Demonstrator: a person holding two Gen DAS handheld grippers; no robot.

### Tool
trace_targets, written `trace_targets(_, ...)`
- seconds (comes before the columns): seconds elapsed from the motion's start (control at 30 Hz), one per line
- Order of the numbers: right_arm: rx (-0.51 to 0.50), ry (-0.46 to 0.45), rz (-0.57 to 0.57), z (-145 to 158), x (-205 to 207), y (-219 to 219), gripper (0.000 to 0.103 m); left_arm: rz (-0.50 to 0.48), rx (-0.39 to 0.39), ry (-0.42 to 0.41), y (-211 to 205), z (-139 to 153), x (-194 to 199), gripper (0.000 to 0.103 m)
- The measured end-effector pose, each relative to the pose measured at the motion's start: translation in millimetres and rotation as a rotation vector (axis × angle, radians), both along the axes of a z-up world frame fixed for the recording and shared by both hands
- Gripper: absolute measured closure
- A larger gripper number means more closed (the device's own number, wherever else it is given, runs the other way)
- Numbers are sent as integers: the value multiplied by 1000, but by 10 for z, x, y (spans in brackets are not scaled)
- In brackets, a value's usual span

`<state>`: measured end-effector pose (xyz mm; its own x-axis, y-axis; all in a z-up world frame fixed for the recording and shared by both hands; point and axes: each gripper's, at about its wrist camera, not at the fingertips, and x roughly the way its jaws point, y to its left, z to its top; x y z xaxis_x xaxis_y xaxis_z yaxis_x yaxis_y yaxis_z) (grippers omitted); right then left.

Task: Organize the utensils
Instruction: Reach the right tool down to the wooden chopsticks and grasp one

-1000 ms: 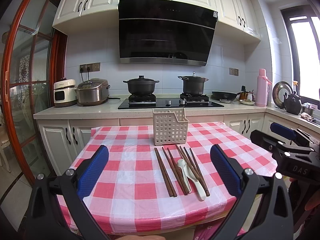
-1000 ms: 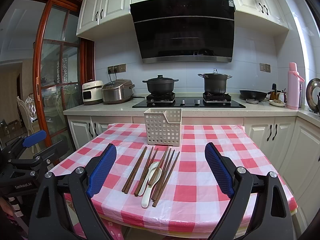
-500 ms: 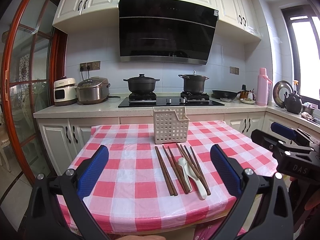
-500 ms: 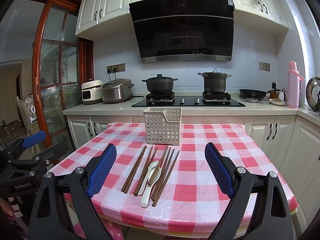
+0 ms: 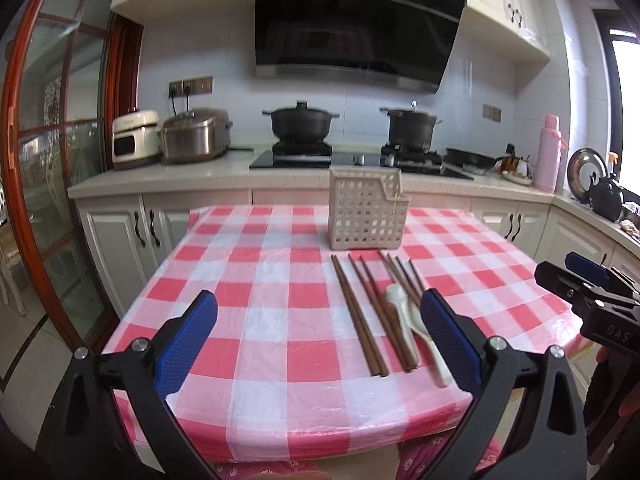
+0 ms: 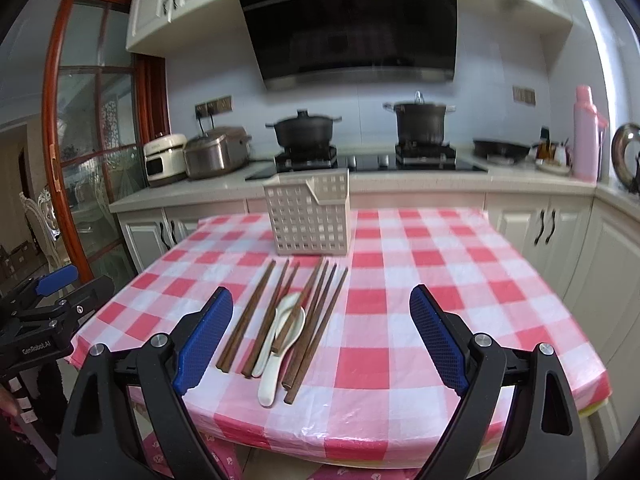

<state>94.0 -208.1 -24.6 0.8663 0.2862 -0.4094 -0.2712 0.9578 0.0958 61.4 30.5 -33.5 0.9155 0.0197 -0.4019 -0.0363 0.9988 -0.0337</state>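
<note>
The chopsticks (image 6: 280, 312) and the white spoon (image 6: 280, 340) lie in a bunch on the bench (image 6: 420, 320), with their long way running from me toward the basket (image 6: 310, 216) behind them. My right gripper (image 6: 320, 336) is wide open and holds nothing, and the bunch sits just ahead between its fingers (image 6: 206, 332), closer to the left one. My left gripper (image 5: 318, 340) is wide open too, but the bunch is off by its right finger, so I think my right one is nearer.

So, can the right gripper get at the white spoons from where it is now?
Probably yes. The right gripper is open, holds nothing, and the spoons lie ahead of it on the table. But chopsticks flank them and one crosses over, so a clean pinch looks tricky.
</note>
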Motion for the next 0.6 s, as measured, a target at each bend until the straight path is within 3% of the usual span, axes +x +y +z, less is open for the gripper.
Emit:
trace_targets(0.43,-29,195,-23,-433,955,75,18,-97,2,245,7,-596,1181,5)
trace_targets(0.6,-24,244,21,-458,1355,183,29,-76,10,293,43,-675,1519,5)
